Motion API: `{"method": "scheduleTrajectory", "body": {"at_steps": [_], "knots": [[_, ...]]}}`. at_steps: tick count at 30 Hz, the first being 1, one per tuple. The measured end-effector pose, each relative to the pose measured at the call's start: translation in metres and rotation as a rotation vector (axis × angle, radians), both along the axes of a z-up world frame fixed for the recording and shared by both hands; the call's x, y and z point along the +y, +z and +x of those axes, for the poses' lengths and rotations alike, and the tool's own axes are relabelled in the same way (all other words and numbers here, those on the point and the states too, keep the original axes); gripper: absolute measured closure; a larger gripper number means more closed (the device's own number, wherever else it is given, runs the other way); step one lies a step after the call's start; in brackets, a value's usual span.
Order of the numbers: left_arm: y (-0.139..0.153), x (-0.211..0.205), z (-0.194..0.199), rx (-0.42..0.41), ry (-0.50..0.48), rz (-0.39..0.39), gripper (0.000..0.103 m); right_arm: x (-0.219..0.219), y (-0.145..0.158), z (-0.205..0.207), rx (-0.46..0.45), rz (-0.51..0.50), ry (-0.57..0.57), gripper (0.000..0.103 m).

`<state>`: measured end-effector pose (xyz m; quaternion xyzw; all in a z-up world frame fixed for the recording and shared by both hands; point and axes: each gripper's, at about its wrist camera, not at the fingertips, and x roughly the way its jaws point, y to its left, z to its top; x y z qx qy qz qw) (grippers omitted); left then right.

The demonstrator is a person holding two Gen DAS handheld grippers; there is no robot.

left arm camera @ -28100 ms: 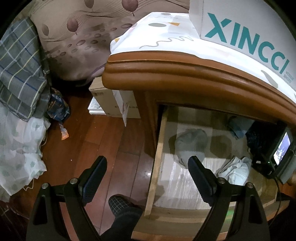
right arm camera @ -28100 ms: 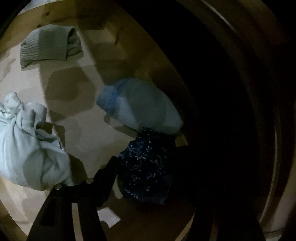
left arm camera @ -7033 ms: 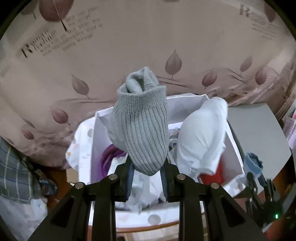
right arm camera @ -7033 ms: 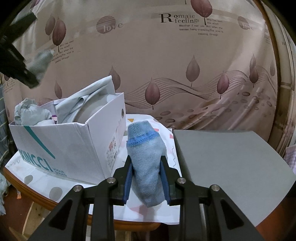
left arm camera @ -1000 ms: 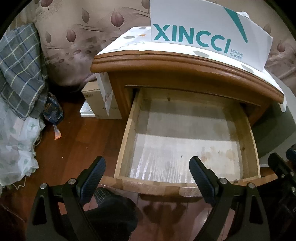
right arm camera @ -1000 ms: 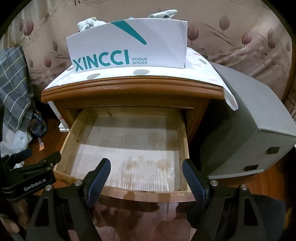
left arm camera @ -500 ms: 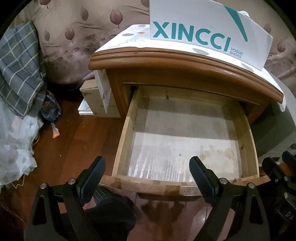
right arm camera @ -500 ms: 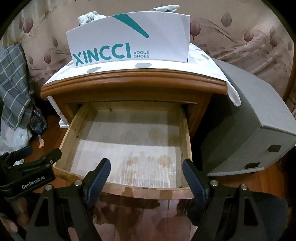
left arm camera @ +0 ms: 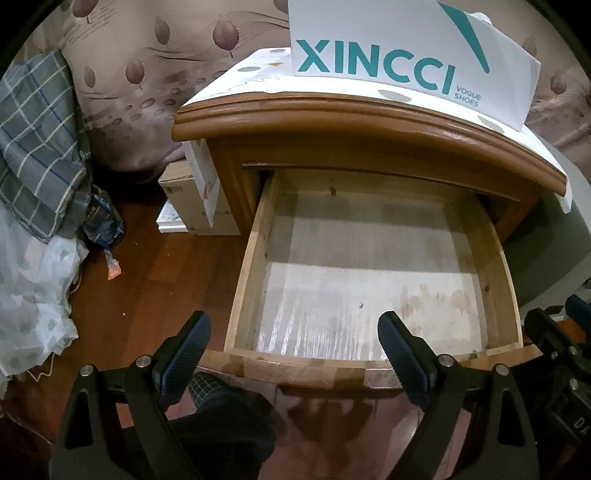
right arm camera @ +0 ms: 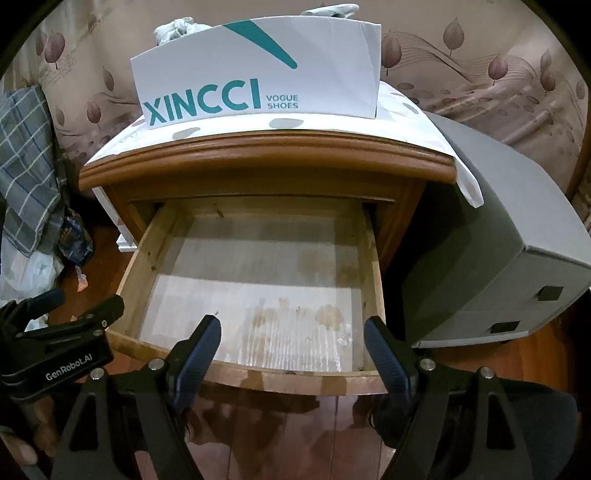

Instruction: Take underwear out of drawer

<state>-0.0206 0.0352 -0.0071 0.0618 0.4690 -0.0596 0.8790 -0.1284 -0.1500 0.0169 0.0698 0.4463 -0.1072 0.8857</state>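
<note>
While both tongs, left (left arm camera: 293, 343) and right (right arm camera: 291, 341), gape unladen, one drawer (right arm camera: 146, 254) lies bare

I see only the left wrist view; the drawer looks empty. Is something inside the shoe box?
Observer: Yes, crumpled pale cloth sticks out above the shoe box rim.
Operator: Do the right tongs hold anything?
Observer: No, the right tongs are open and empty, aimed at the drawer.
Operator: What stands right of the nightstand?
Observer: A grey case with two dark square recesses on its side.
</note>
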Motion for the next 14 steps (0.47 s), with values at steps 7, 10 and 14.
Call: {"method": "scheduleTrajectory", "body": {"at_steps": [7,10,14], "knots": [[-0.0013,-0.0023,-0.0011,0.004,-0.016,-0.003,0.013,-0.0019,-0.0015,0.0002,0.002,0.01,-0.007,0.021],[-0.0004,-0.0024,-0.0021,-0.004,-0.024,-0.001,0.013,-0.0021,-0.0016,0.0004,0.001,0.009,-0.008,0.021],[-0.0006,-0.003,-0.0021,-0.003,-0.023,-0.002,0.013,-0.0034,-0.0015,0.0012,0.0,0.009,-0.005,0.021]]}}
